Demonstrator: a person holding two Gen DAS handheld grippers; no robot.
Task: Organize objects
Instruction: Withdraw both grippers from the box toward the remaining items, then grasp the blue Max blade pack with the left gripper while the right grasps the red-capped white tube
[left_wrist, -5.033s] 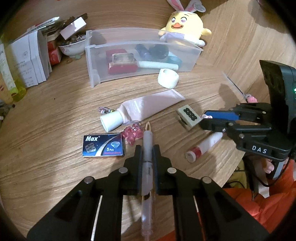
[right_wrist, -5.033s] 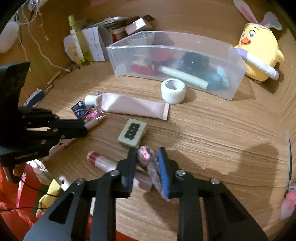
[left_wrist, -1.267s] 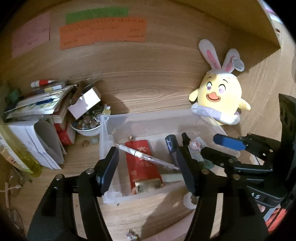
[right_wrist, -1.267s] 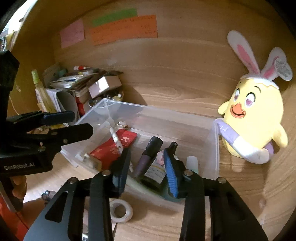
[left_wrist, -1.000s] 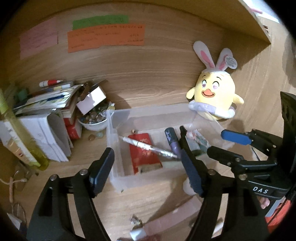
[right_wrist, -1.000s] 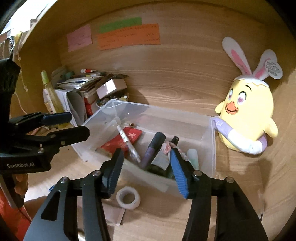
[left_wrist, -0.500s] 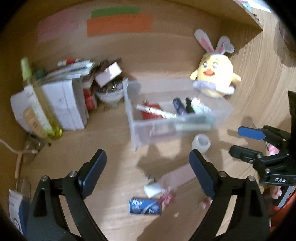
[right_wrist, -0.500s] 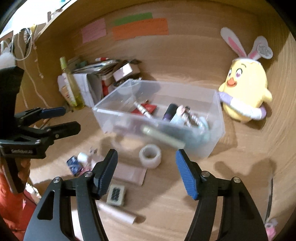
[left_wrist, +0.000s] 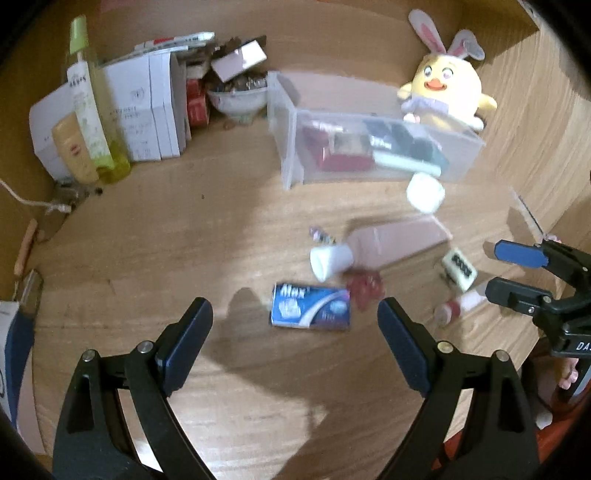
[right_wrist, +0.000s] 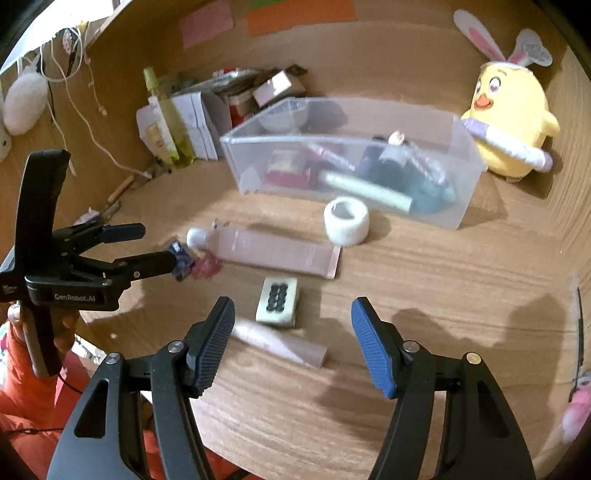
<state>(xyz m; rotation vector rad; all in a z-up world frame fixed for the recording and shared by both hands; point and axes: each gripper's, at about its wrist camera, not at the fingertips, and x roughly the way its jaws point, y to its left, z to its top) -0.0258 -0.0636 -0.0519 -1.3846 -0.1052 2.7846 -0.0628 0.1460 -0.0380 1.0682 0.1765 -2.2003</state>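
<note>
The clear bin already held several items, while the tube, tape roll, razor-blade box and tile lay on my worktop, with both hand-held grippers, left and right, open and empty.

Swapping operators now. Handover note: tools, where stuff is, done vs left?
Left tool: open, empty, above the blue Max box.
Right tool: open, empty, above the mahjong tile and a small tube.
Done: clear bin already holds several items, including a red packet and dark bottles.
Left on the desk: Max box, pink tube, pink hair tie, mahjong tile, small tube, white tape roll just in front of the bin.
</note>
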